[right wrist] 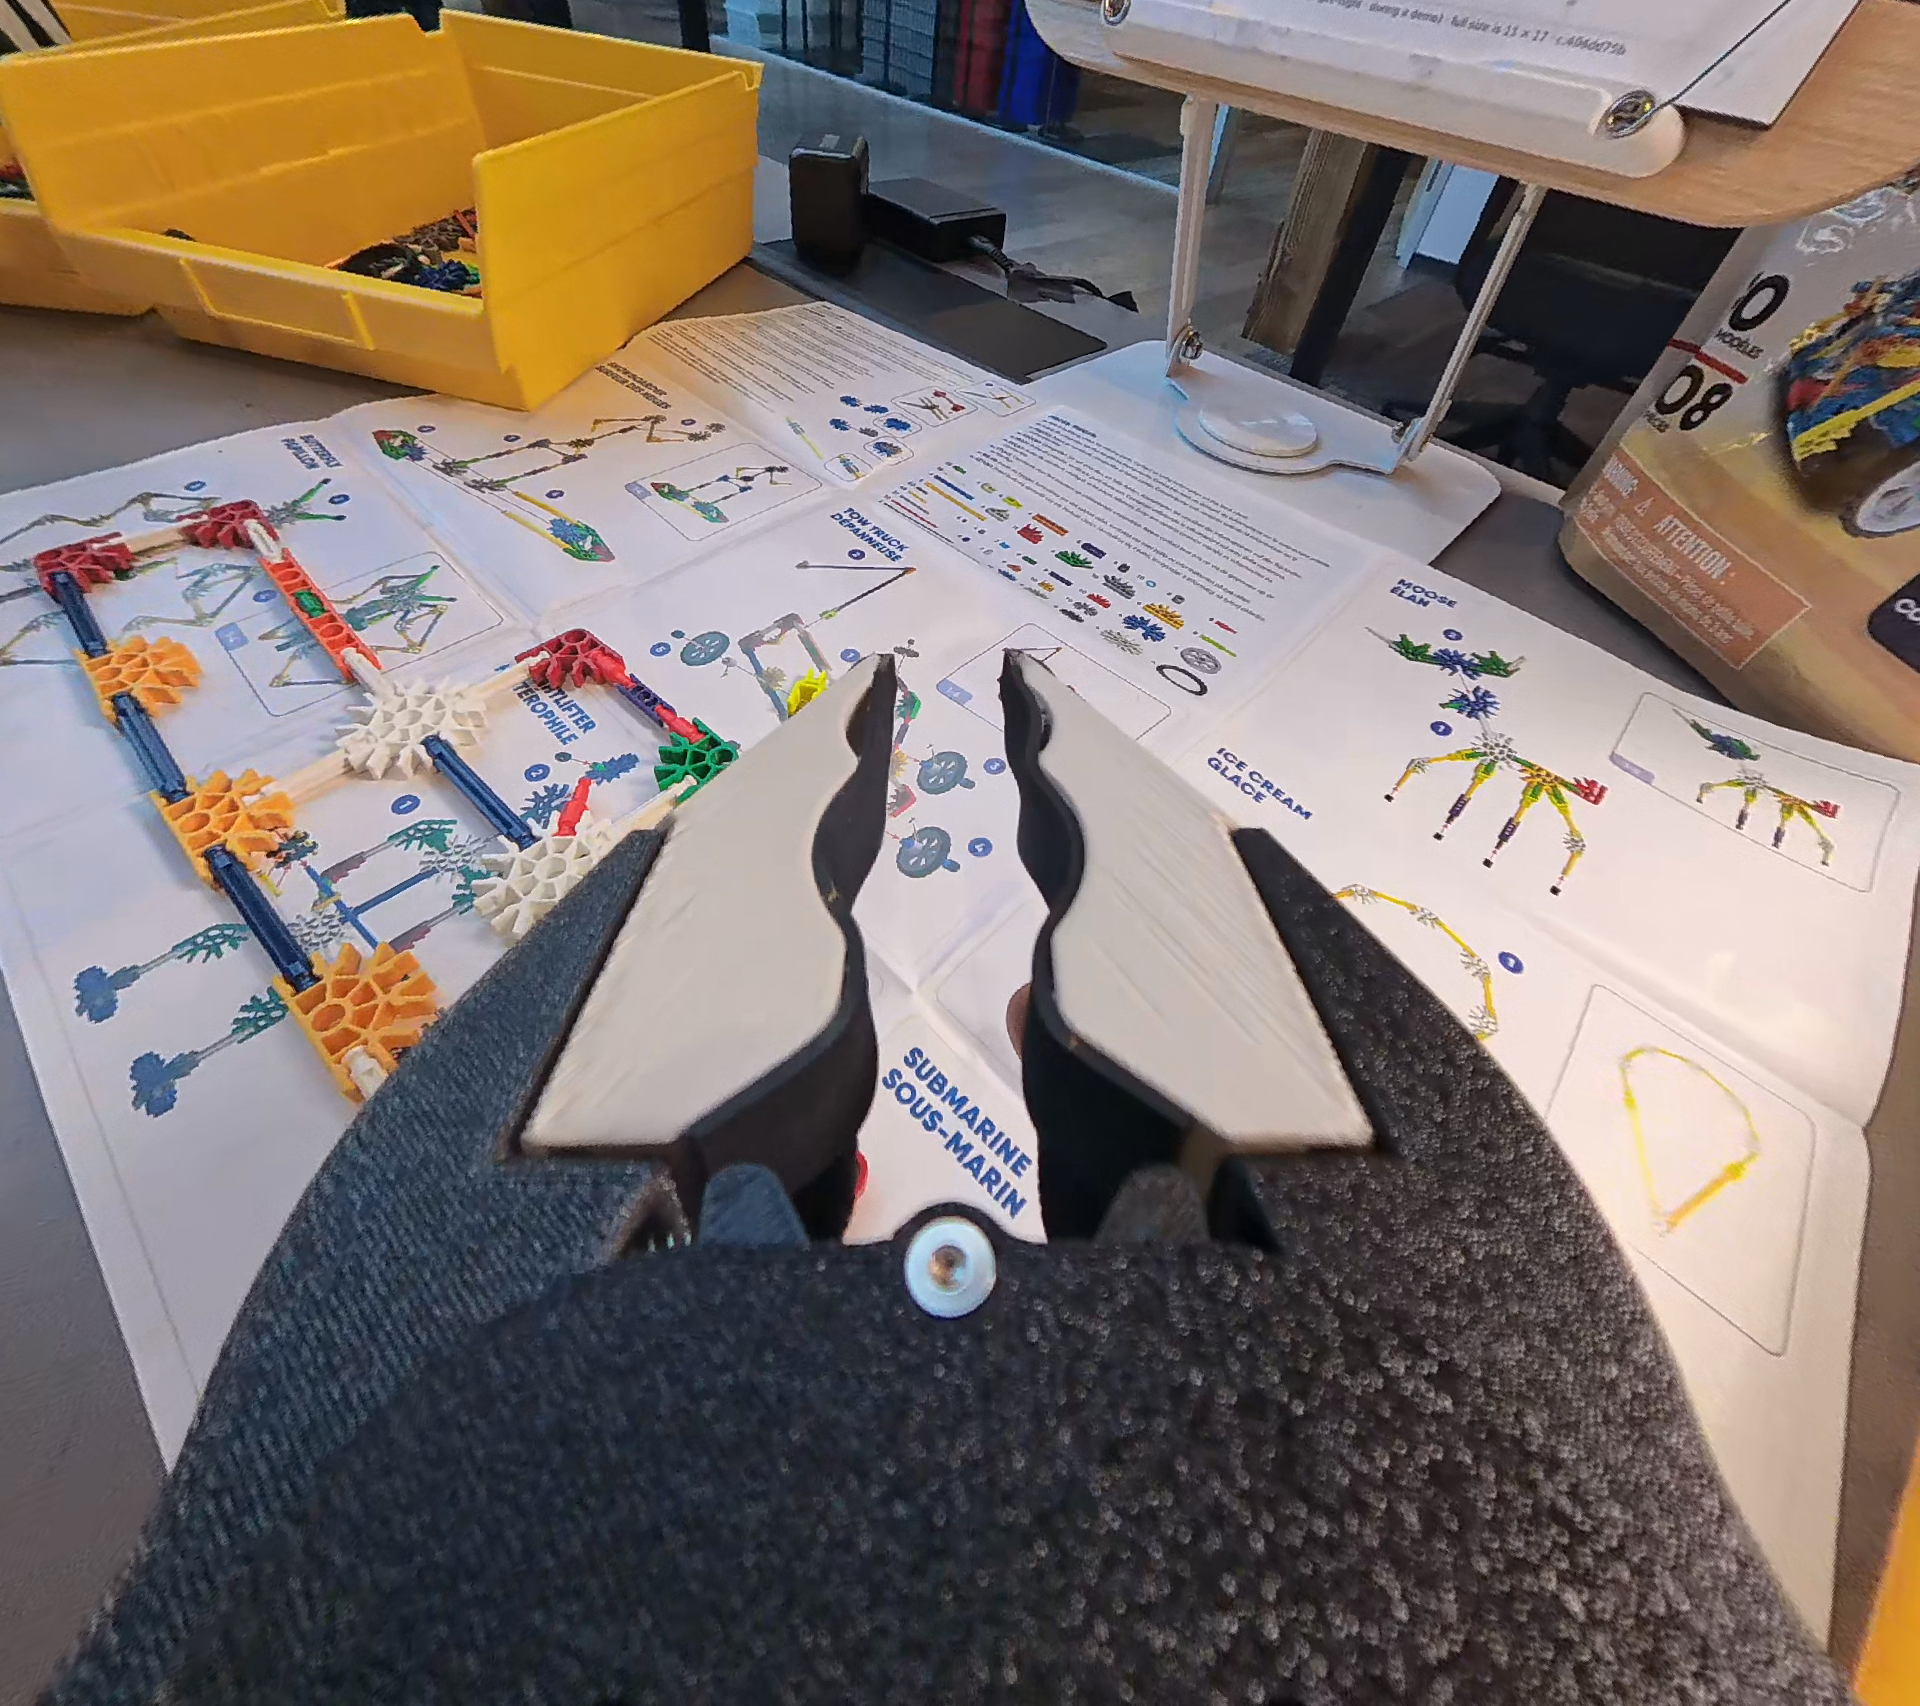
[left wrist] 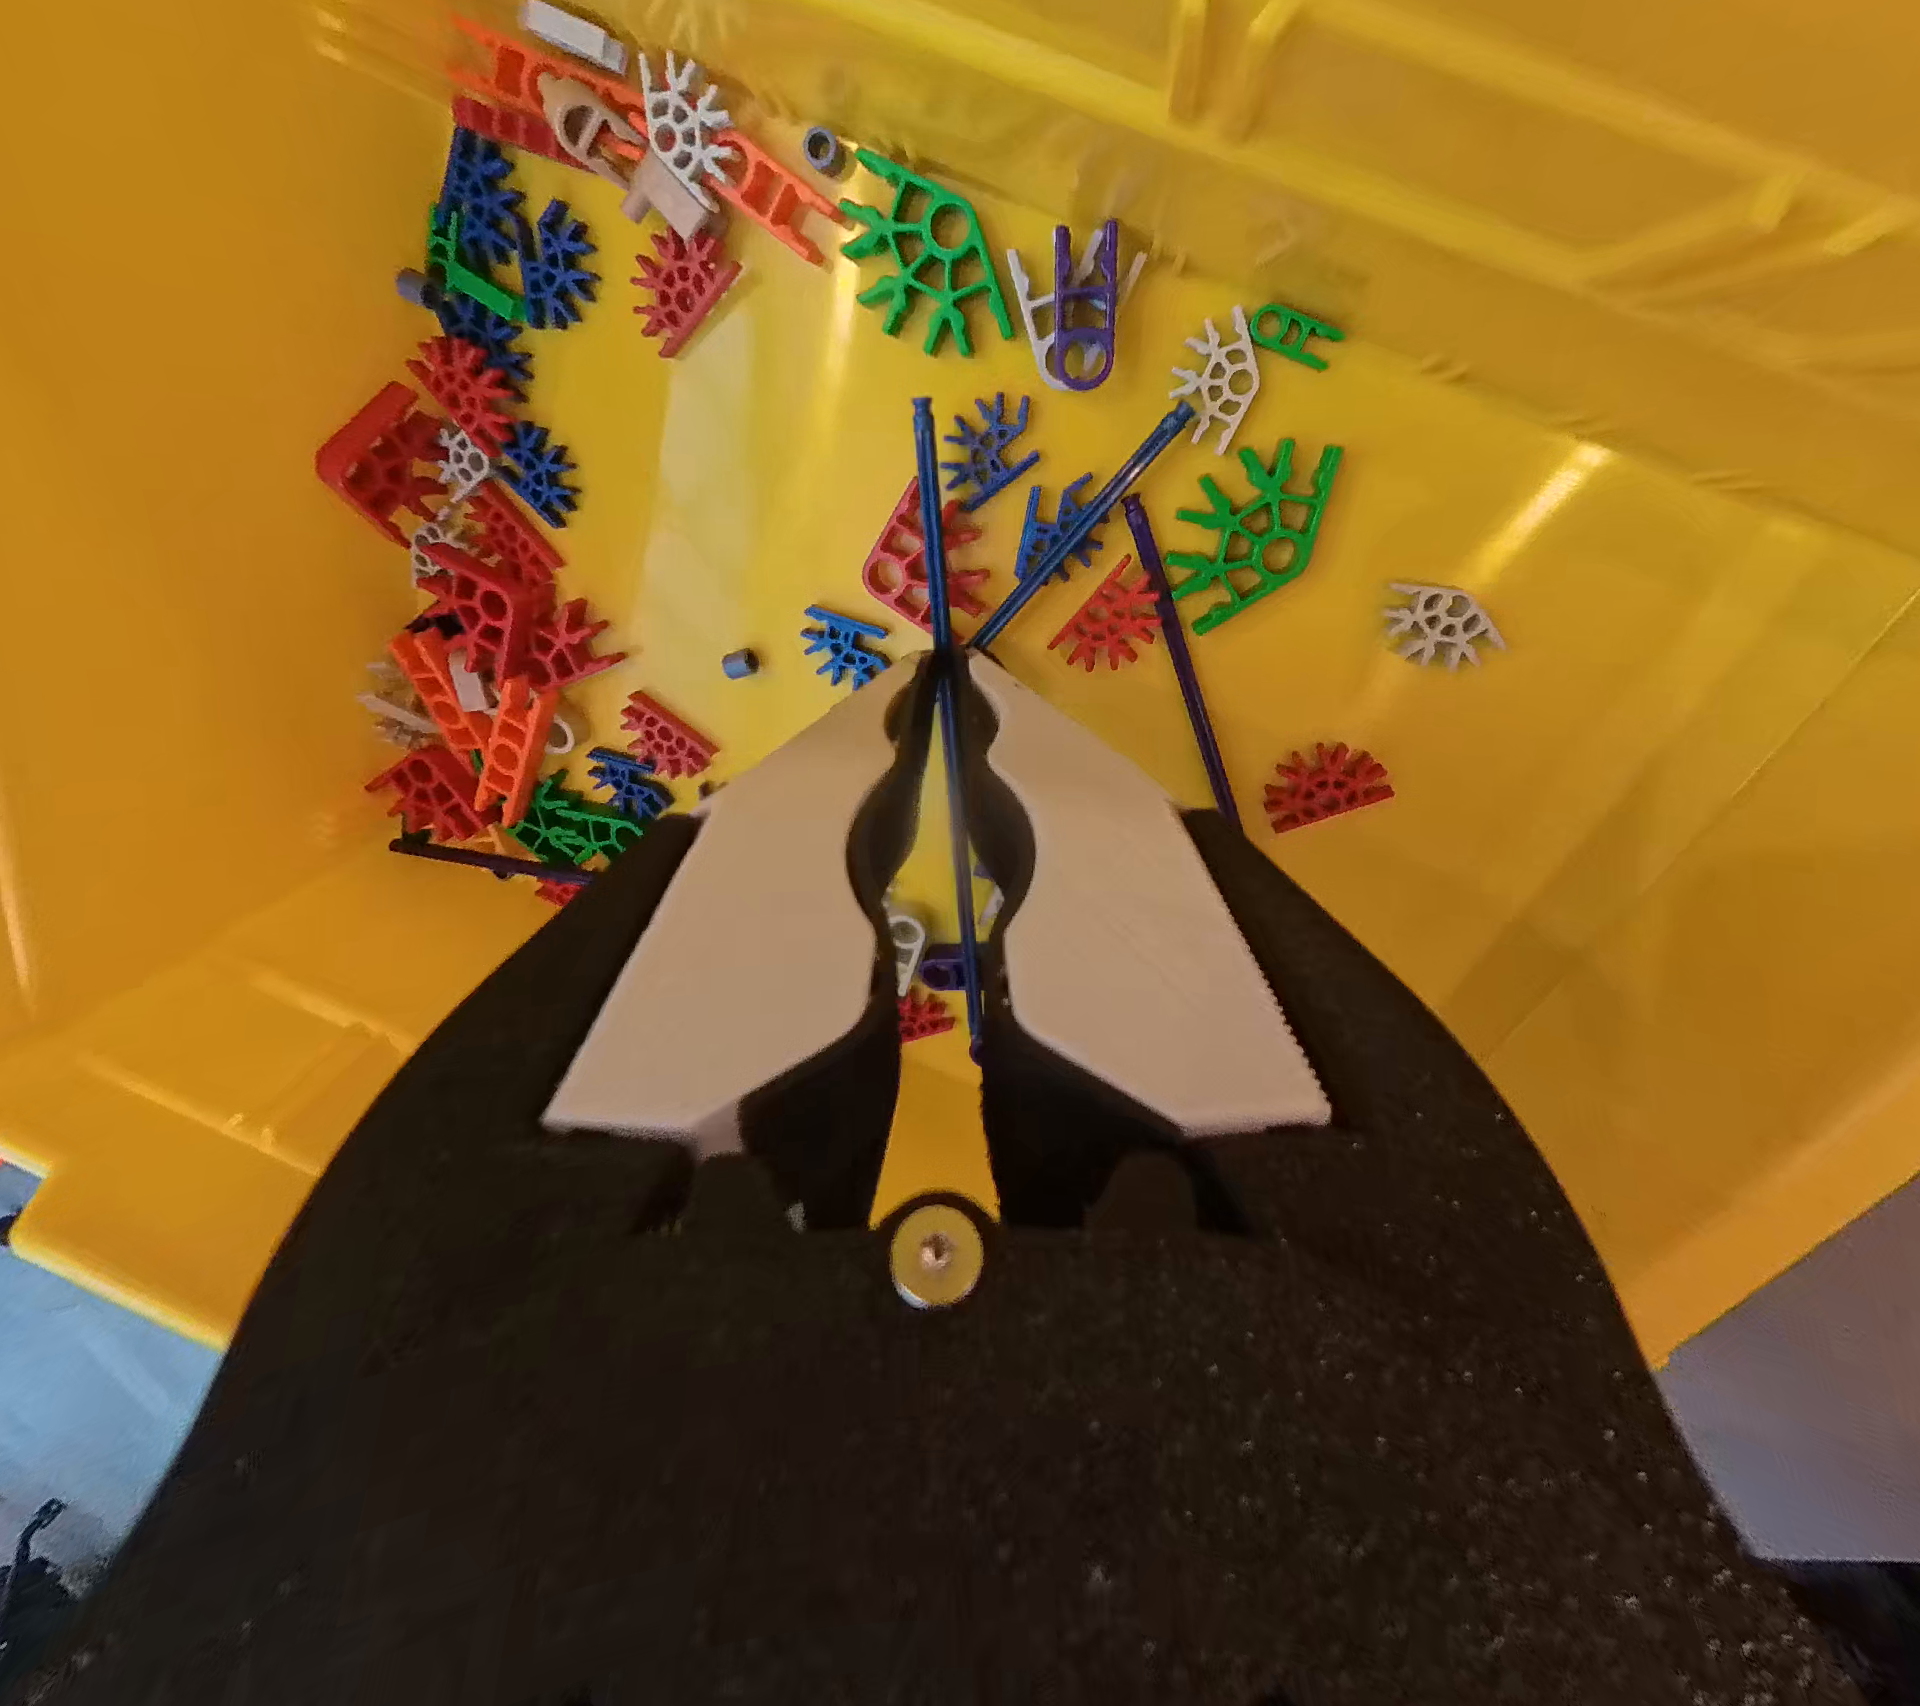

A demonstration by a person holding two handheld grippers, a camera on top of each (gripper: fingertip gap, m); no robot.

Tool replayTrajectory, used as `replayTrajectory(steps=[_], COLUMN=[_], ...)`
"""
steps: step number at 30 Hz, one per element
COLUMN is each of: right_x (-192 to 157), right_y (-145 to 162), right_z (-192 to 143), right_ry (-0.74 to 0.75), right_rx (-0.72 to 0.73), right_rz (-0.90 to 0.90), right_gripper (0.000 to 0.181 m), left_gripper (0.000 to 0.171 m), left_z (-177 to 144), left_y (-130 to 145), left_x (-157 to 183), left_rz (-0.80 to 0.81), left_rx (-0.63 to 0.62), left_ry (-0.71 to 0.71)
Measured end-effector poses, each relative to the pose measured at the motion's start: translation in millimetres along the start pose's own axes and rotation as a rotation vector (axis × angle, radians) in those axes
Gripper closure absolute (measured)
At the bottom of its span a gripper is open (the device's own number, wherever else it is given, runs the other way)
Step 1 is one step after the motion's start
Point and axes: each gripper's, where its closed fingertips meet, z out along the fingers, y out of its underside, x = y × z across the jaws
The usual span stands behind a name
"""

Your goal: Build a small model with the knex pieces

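In the left wrist view my left gripper (left wrist: pixel 940 664) is inside a yellow bin (left wrist: pixel 707 461), and its fingertips are shut on a thin blue rod (left wrist: pixel 927 513). The rod sticks out ahead of the tips and runs back between the fingers. Another blue rod (left wrist: pixel 1091 513) and a purple rod (left wrist: pixel 1184 669) lie close by among loose connector pieces. In the right wrist view my right gripper (right wrist: pixel 948 669) is open and empty above a printed instruction sheet (right wrist: pixel 1351 825). A partly built frame of rods and connectors (right wrist: pixel 312 773) lies on the sheet to its left.
Red, blue, green, grey and orange connectors (left wrist: pixel 468 534) are heaped along the bin's left side. Yellow bins (right wrist: pixel 582 202) stand at the back left of the table. A stand with a printed page (right wrist: pixel 1351 98) and a product box (right wrist: pixel 1766 513) stand at the right. Left tips to right tips: about 65 centimeters.
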Motion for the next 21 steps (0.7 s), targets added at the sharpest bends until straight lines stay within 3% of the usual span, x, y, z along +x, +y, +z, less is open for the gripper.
replayTrajectory(steps=[8, 15, 18, 21], right_x=[-1, -6, -11, -19], right_y=[1, -1, -1, -3], right_z=[0, 0, 1, 2], right_ry=[-0.009, -0.031, -0.049, -0.074], right_rx=[0.002, 0.014, 0.014, 0.02], right_rz=[0.005, 0.009, 0.008, 0.008], right_gripper=[0.162, 0.162, 0.162, 0.162], left_gripper=[0.171, 0.171, 0.171, 0.171], left_z=[-43, -151, -197, -239], left_y=[3, -25, -57, -97], left_x=[-14, -27, 15, 93], left_rz=[-0.001, -0.069, -0.083, -0.062], left_rx=[0.073, 0.427, 0.684, 0.976], left_ry=[-0.135, -0.337, -0.228, 0.053])
